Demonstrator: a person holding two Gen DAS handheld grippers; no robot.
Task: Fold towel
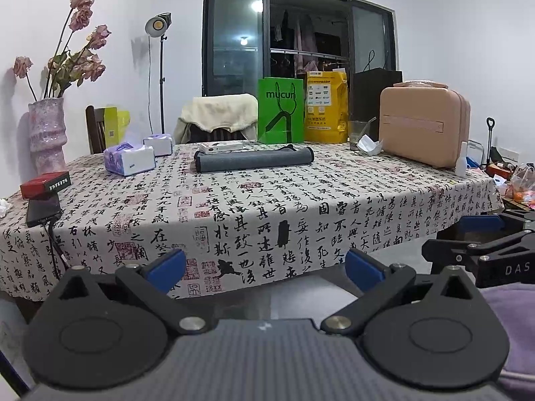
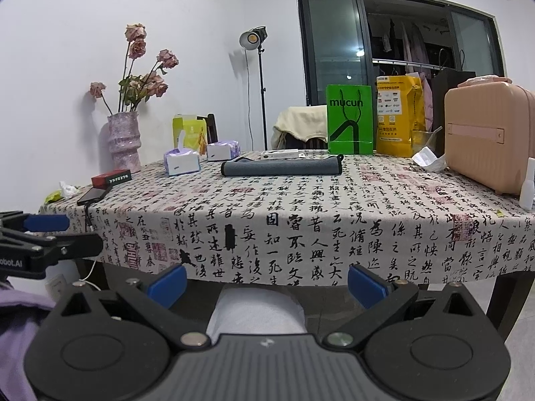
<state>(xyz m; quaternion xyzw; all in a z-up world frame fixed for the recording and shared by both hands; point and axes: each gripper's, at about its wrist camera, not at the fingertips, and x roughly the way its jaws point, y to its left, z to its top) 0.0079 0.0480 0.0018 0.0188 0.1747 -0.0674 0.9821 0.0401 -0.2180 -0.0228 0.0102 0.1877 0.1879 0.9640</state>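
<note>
Holding both grippers (image 1: pixel 265 267) (image 2: pixel 267 282) apart before the near edge, we risk snagging tablecloth (image 1: pixel 301 200) with towel (image 1: pixel 254 160).

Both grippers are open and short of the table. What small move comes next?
Probably advance both forward over the table edge toward the grey towel: it lies far back, and the left gripper and right gripper hang open, holding nothing.
</note>
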